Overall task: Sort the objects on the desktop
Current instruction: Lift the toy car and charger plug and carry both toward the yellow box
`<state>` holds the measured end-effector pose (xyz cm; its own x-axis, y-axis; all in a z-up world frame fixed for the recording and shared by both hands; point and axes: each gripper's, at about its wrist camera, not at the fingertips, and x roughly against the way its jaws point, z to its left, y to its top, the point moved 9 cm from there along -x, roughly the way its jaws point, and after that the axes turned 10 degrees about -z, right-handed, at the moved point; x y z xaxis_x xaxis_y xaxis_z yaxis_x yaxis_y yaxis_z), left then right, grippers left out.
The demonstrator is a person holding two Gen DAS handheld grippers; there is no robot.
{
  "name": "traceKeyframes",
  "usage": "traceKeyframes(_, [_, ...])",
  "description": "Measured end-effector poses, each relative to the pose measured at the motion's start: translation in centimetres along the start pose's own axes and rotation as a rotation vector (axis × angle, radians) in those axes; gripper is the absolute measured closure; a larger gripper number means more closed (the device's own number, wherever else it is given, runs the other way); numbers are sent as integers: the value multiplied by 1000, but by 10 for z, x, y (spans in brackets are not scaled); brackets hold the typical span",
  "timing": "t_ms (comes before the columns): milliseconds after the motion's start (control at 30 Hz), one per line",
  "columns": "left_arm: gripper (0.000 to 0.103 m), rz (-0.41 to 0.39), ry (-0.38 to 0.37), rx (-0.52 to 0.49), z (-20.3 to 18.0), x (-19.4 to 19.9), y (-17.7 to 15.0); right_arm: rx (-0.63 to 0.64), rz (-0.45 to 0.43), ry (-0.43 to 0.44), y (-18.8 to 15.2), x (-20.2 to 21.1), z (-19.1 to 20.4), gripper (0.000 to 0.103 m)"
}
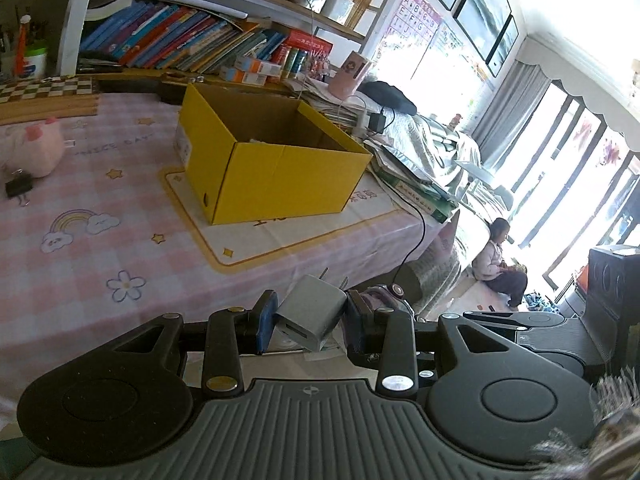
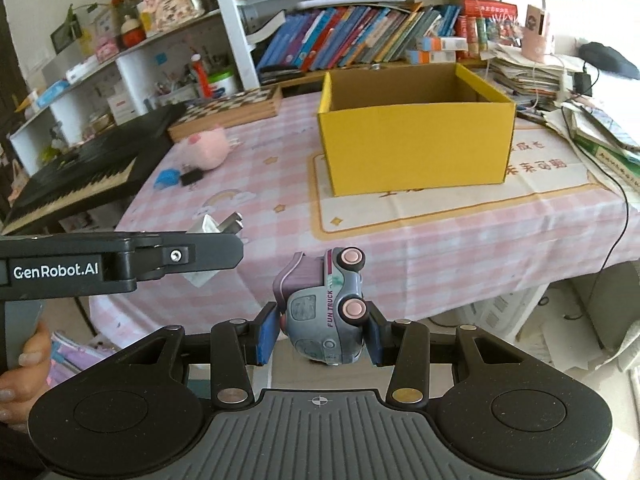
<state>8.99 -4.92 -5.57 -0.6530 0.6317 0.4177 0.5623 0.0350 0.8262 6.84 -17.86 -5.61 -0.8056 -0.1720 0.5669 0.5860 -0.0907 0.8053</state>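
The left gripper [image 1: 308, 322] clenches a grey plastic plug-in charger [image 1: 310, 312]; the right gripper [image 2: 320, 330] grasps a grey-and-purple toy truck [image 2: 326, 308]; both hang off the table's near edge; carry each over the open yellow cardboard box [image 2: 416, 152] mid-table, clear its rim, then release low inside.

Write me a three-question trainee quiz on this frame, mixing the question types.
1. True or false: the left gripper holds a toy truck.
2. What does the right gripper hold? A) binder clip B) toy truck C) book
3. Fill in: the yellow box stands open on the ___ tablecloth.

Key: 1 false, it holds a grey charger plug; 2 B; 3 pink checked.
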Motion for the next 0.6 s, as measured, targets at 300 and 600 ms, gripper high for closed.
traceKeyframes(300, [69,7,-23,-2,-13,-29,10,5,1,-16,13,-6,-26,60])
traceKeyframes(600, [69,17,-40,-10,-32,-63,19,7,11,-23,26,-15,-56,60])
